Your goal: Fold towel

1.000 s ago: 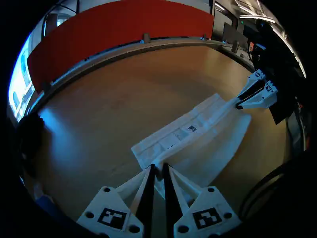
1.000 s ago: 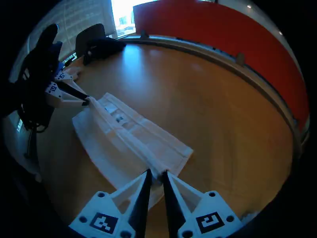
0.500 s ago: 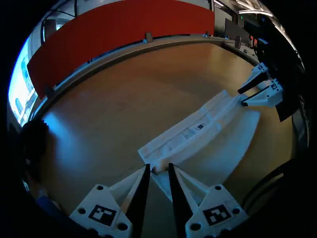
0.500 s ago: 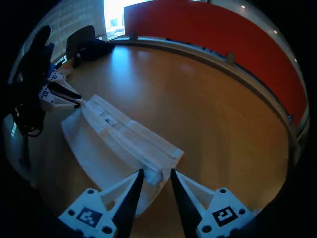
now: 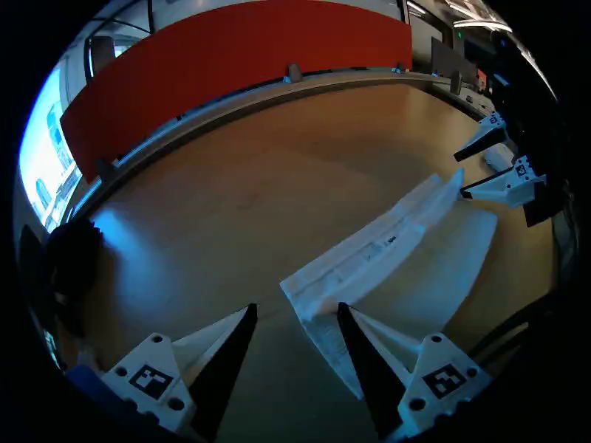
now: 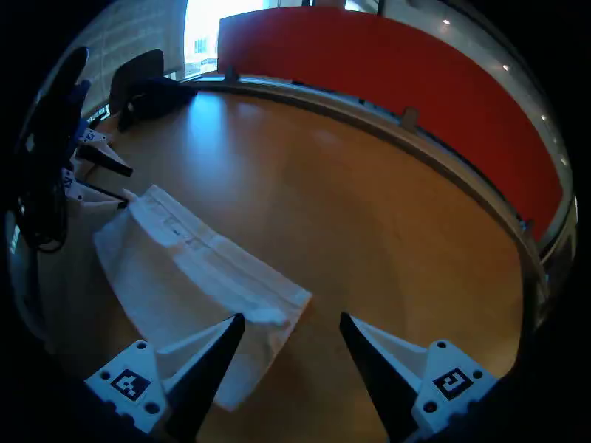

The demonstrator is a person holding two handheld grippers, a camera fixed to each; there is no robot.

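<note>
A white towel [image 5: 399, 258] lies on the wooden table [image 5: 221, 199], folded lengthwise with a narrower top layer along its far edge. In the left gripper view my left gripper [image 5: 295, 306] stands open at the towel's near end, its fingers either side of the corner and touching nothing. My right gripper [image 5: 462, 177] is open at the towel's far end. In the right gripper view the towel [image 6: 185, 273] runs from my open right gripper [image 6: 292, 317] to the open left gripper [image 6: 127, 186] at the far left, a dark-sleeved hand behind it.
A red partition [image 5: 221, 52] stands along the table's far rim [image 6: 414, 144]. A dark chair with a dark bundle [image 6: 148, 88] sits at the far corner by a bright window. Bare wood [image 6: 354, 207] stretches beyond the towel.
Both grippers were shut on the towel's folded edge one second ago. They have opened wide, let go and drawn back a little. The towel now rests flat.
</note>
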